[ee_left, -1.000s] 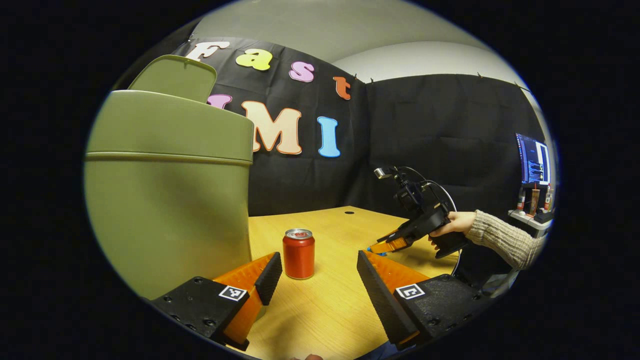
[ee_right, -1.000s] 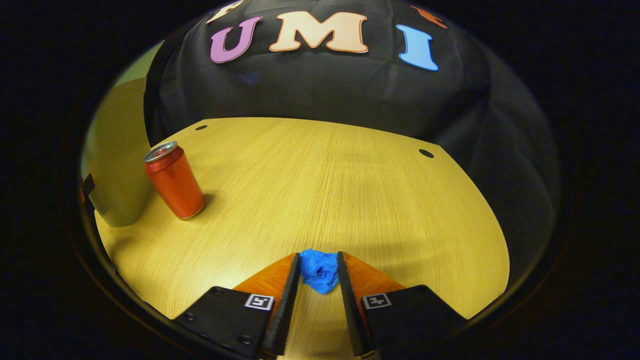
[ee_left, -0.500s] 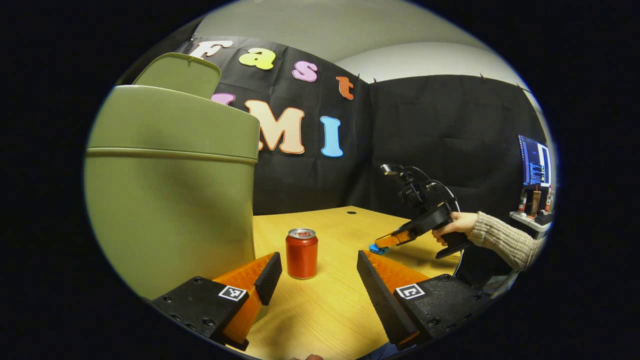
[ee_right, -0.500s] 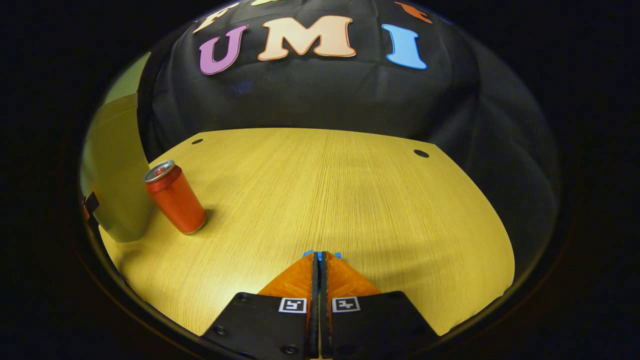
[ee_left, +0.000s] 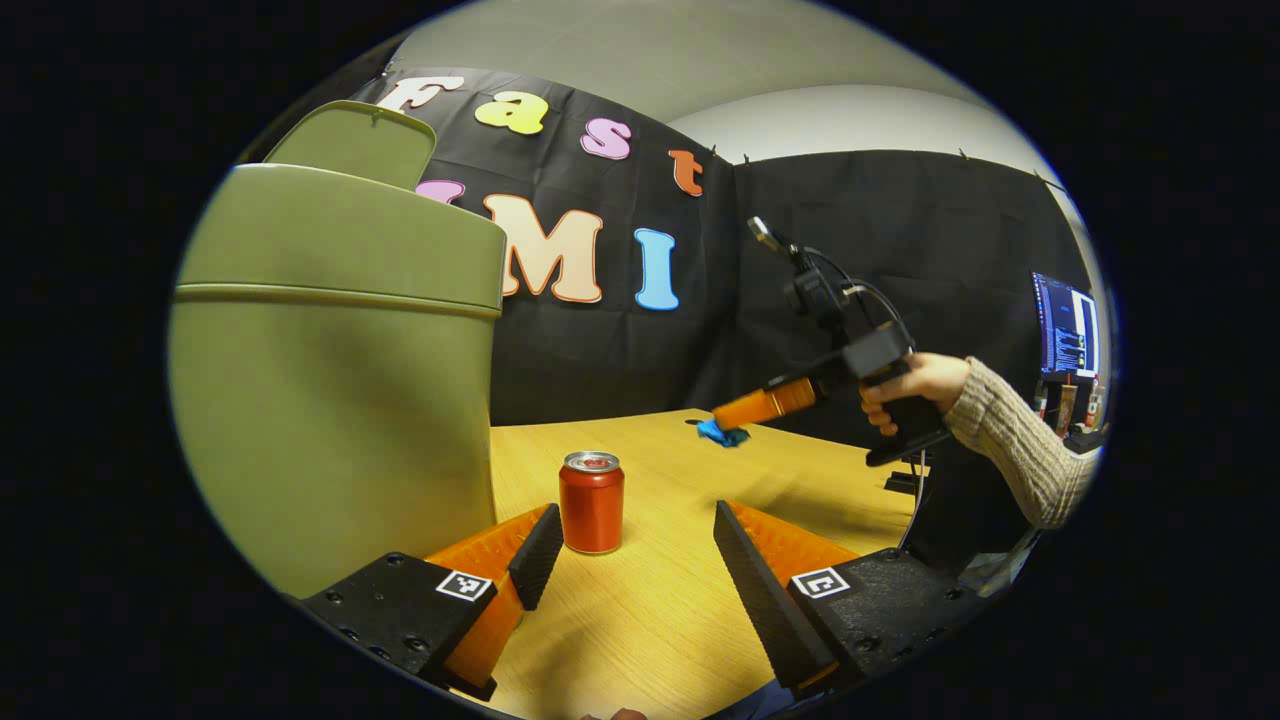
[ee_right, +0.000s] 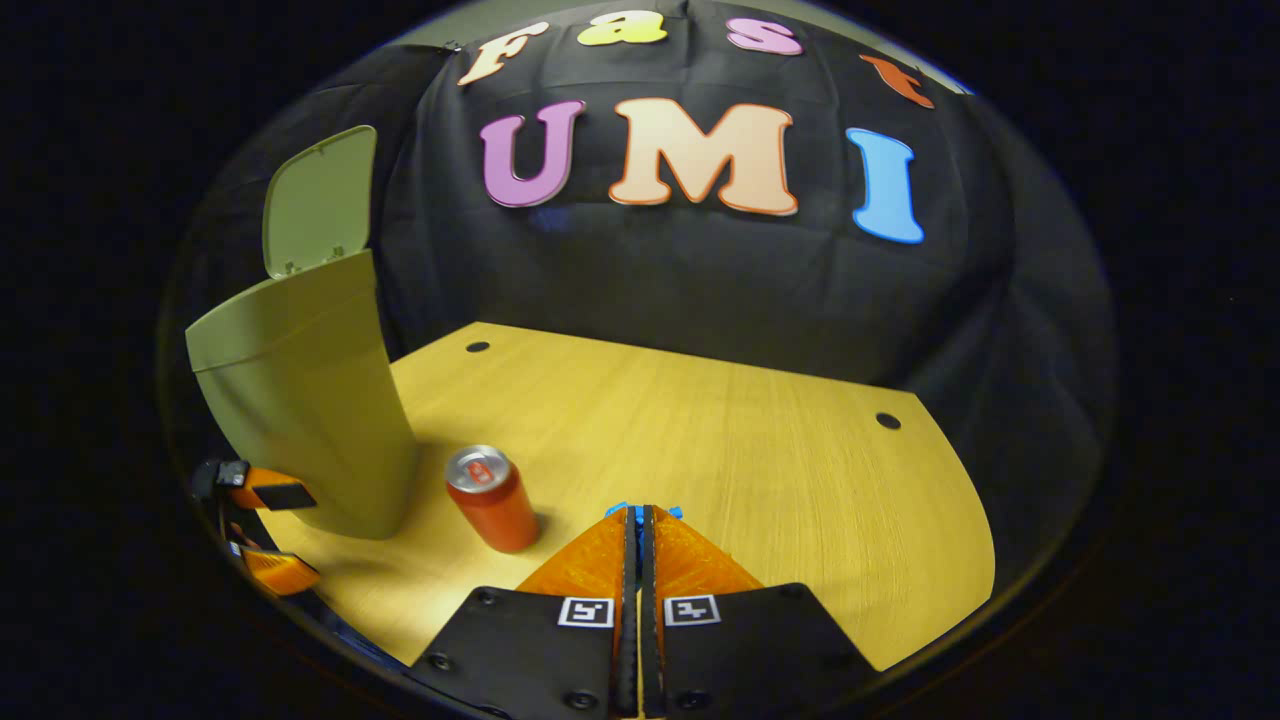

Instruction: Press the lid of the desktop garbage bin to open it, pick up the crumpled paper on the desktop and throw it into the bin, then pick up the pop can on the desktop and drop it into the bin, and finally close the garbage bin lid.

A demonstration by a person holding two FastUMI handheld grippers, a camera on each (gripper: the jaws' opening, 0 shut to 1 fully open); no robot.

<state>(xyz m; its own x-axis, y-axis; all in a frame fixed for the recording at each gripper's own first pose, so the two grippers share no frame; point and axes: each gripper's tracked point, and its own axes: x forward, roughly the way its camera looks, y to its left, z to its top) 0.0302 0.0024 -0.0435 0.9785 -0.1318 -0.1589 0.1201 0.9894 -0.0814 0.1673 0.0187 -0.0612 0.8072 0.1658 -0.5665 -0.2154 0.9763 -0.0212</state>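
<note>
The olive green bin (ee_left: 330, 370) stands at the left with its lid (ee_left: 355, 145) raised; in the right gripper view the bin (ee_right: 300, 400) and upright lid (ee_right: 320, 200) are at the far left. A red pop can (ee_left: 591, 502) stands upright beside the bin, seen also as the can (ee_right: 492, 500). My left gripper (ee_left: 640, 545) is open just before the can, resting low. My right gripper (ee_right: 638, 512) is shut on the blue crumpled paper (ee_left: 722, 432), held above the table by a hand; only blue scraps of paper (ee_right: 618, 508) peek past its tips.
The wooden table (ee_right: 720, 440) has two cable holes near its back edge. Black cloth walls close the back. A monitor (ee_left: 1068, 322) and small items stand on a shelf at the far right. A sleeved arm (ee_left: 1010, 450) reaches in from the right.
The right gripper closed on the blue paper a second ago and has since lifted it off the table, rising and tilting back. The left gripper has hardly moved.
</note>
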